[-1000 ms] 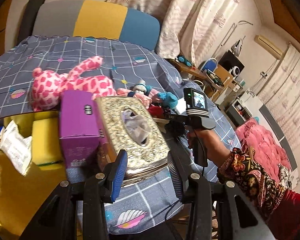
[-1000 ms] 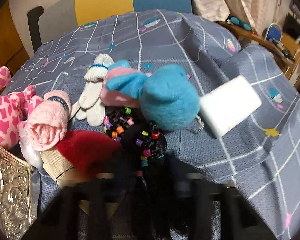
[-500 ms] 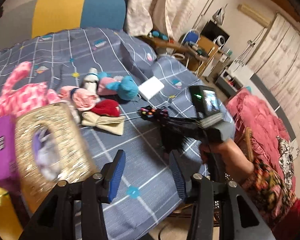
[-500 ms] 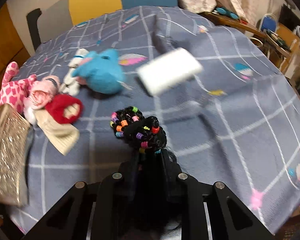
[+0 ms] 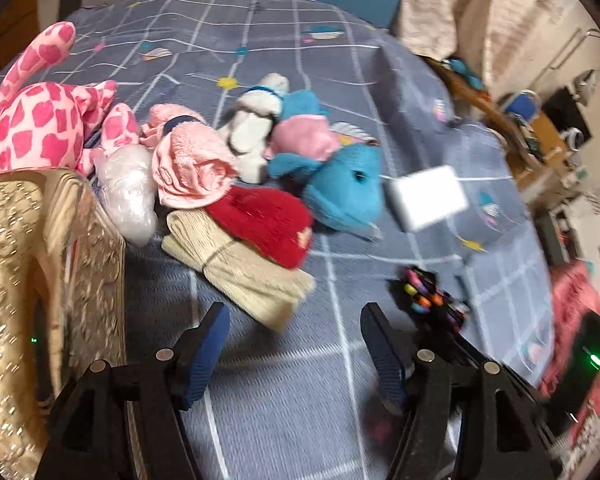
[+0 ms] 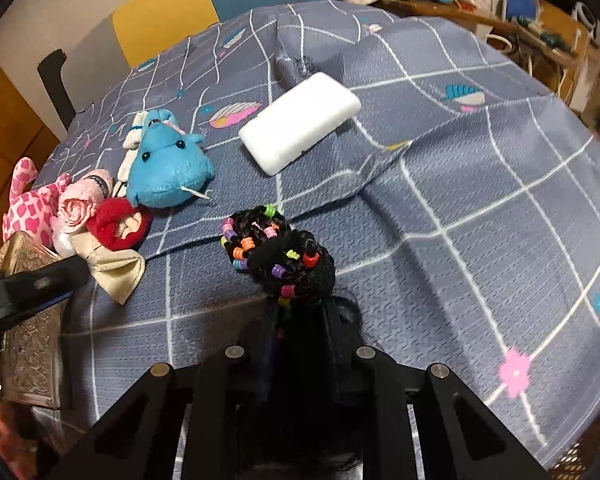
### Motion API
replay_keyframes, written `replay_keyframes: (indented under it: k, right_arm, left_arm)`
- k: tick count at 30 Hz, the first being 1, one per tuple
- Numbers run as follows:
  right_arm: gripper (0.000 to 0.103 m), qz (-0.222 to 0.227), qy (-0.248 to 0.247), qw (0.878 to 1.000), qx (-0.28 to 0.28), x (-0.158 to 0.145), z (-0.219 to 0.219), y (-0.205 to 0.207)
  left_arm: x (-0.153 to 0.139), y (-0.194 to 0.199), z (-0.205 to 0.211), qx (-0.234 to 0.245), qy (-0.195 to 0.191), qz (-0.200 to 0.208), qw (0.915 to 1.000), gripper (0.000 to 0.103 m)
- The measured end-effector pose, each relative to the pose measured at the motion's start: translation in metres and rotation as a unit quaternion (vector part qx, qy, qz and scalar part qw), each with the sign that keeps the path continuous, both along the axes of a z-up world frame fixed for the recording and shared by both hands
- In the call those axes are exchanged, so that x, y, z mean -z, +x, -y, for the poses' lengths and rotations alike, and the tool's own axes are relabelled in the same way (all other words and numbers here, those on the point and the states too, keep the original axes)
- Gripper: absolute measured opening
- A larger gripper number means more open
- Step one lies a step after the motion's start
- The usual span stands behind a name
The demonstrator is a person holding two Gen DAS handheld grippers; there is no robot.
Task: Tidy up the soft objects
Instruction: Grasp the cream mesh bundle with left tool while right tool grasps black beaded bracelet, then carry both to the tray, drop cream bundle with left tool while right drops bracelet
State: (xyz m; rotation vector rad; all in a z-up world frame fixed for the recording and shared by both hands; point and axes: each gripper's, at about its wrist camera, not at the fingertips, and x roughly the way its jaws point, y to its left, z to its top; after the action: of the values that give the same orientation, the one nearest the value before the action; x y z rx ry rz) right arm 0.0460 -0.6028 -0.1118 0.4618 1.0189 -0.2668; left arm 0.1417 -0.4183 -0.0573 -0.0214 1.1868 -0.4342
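My right gripper is shut on a black braided hairpiece with coloured beads, held over the blue checked cloth; the hairpiece also shows in the left wrist view. My left gripper is open and empty, just in front of a beige knit piece. Behind it lie a red plush, a blue plush toy, a pink rolled towel, a white glove and a pink spotted plush.
A gold embossed tissue box stands at the left, close to my left gripper. A white foam block lies on the cloth behind the hairpiece. The cloth drops off at the right edge, with cluttered furniture beyond.
My right gripper has lifted the beaded hairpiece away from the pile toward the right. My left gripper has swung from the tissue box to face the soft toys, still open.
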Motion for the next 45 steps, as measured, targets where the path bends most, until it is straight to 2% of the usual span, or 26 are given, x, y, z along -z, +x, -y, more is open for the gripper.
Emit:
replay_keyframes:
  k: [1, 6, 11, 12, 13, 14, 16, 17, 18, 22, 25, 28, 33, 37, 38, 42, 45]
  right_arm:
    - [0.021, 0.002, 0.001, 1.000, -0.001, -0.001, -0.001, 0.000]
    - [0.021, 0.008, -0.006, 1.000, -0.004, -0.007, -0.006, -0.002]
    - [0.021, 0.007, -0.007, 1.000, -0.003, -0.008, -0.008, -0.003]
    - [0.021, 0.008, -0.007, 1.000, -0.003, -0.009, -0.008, -0.003]
    - [0.021, 0.009, -0.008, 1.000, -0.004, -0.010, -0.008, -0.003]
    - [0.021, 0.010, -0.009, 1.000, -0.005, -0.010, -0.008, -0.003]
    - [0.021, 0.011, -0.012, 1.000, -0.005, -0.011, -0.008, -0.003]
    - [0.021, 0.011, -0.012, 1.000, -0.006, -0.011, -0.008, -0.003]
    - [0.021, 0.012, -0.012, 1.000, -0.005, -0.012, -0.007, -0.003]
    - [0.021, 0.013, -0.012, 1.000, -0.003, -0.012, -0.006, -0.004]
    - [0.021, 0.014, -0.012, 1.000, -0.001, -0.013, -0.005, -0.005]
    - [0.021, 0.017, -0.013, 1.000, 0.003, -0.014, -0.004, -0.006]
    - [0.021, 0.016, -0.013, 1.000, 0.012, -0.014, 0.000, -0.009]
    - [0.021, 0.018, -0.014, 1.000, 0.013, -0.016, 0.001, -0.009]
    - [0.021, 0.020, -0.013, 1.000, 0.013, -0.017, 0.001, -0.009]
    - [0.021, 0.026, -0.011, 0.999, 0.015, -0.020, 0.003, -0.010]
    - [0.021, 0.029, -0.008, 0.999, 0.019, -0.022, 0.005, -0.011]
  left_arm:
    - [0.005, 0.002, 0.003, -0.008, 0.021, 0.009, 0.9997, 0.071]
    - [0.026, 0.012, 0.008, -0.030, 0.051, 0.013, 0.9982, 0.073]
    - [0.039, 0.018, 0.009, -0.028, 0.051, 0.021, 0.9980, 0.068]
    - [0.039, 0.016, 0.010, -0.021, 0.051, 0.029, 0.9981, 0.057]
    - [0.038, 0.013, 0.013, -0.011, 0.051, 0.032, 0.9981, 0.040]
    - [0.039, 0.011, 0.016, 0.000, 0.052, 0.033, 0.9981, 0.033]
    - [0.039, 0.008, 0.017, 0.011, 0.056, 0.037, 0.9977, 0.030]
    - [0.039, 0.007, 0.016, 0.016, 0.048, 0.035, 0.9981, 0.023]
    - [0.038, 0.006, 0.015, 0.020, 0.037, 0.030, 0.9986, 0.021]
    - [0.028, -0.006, 0.011, 0.038, 0.007, 0.024, 0.9990, 0.015]
    - [0.016, -0.025, 0.005, 0.067, -0.027, 0.035, 0.9968, 0.015]
    - [0.010, -0.044, -0.005, 0.094, -0.061, 0.029, 0.9933, 0.013]
    - [0.013, -0.064, -0.029, 0.096, -0.080, 0.012, 0.9921, 0.010]
    - [0.016, -0.069, -0.019, 0.106, -0.085, 0.020, 0.9906, 0.010]
    - [0.016, -0.070, -0.016, 0.112, -0.088, 0.021, 0.9895, 0.007]
    - [0.008, -0.075, -0.007, 0.138, -0.095, 0.037, 0.9852, 0.006]
    - [0.011, -0.071, -0.004, 0.131, -0.097, 0.016, 0.9865, 0.006]
